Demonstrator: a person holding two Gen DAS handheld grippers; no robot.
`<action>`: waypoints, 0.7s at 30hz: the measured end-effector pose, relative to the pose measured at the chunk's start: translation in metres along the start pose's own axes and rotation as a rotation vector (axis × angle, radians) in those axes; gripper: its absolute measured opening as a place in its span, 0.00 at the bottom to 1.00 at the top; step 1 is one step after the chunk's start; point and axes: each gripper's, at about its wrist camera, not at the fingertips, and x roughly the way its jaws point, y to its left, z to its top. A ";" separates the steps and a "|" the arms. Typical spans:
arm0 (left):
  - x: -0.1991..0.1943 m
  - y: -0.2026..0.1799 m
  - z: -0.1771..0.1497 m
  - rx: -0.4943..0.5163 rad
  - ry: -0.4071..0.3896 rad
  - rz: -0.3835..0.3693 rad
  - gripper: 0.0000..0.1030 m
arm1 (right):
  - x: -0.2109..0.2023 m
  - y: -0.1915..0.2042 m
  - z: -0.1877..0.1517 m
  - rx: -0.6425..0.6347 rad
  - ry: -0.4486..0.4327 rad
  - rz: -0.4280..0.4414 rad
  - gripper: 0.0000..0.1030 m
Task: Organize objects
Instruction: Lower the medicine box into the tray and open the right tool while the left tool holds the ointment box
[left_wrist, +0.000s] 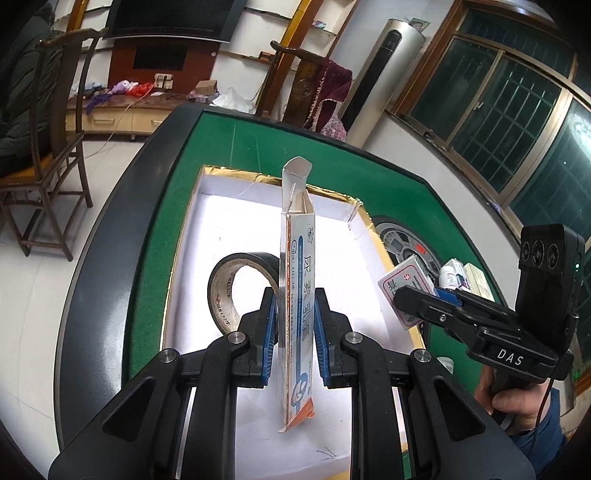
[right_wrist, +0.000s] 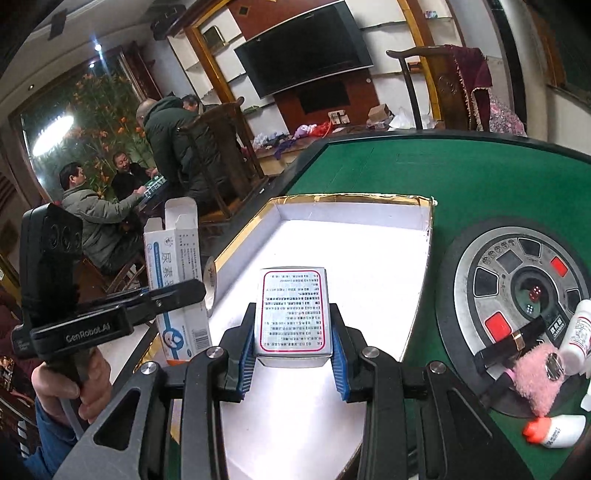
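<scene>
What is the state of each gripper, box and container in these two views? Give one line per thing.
Left gripper: shut on tall white-and-blue carton.
Tall white-and-blue carton: upright, top flap open.
Right gripper: shut on small white red-bordered box.
Small white red-bordered box: closed, held.
Black tape roll: on edge in tray.
Gold-rimmed white tray: open-topped.

The right gripper (left_wrist: 410, 295) reads "DAS", the left gripper (right_wrist: 199, 288) "GenRobot.AI", and the tall carton (left_wrist: 297, 295) bears "尿素乳膏".
</scene>
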 end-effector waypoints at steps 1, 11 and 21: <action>0.001 0.000 0.000 0.001 0.003 0.002 0.17 | 0.002 -0.001 0.001 0.003 0.003 0.001 0.33; 0.004 0.003 0.004 0.031 0.061 0.018 0.17 | 0.005 -0.002 0.010 0.021 0.026 -0.043 0.33; 0.033 0.008 0.032 0.115 0.197 0.093 0.18 | 0.026 -0.007 0.032 0.079 0.065 -0.053 0.33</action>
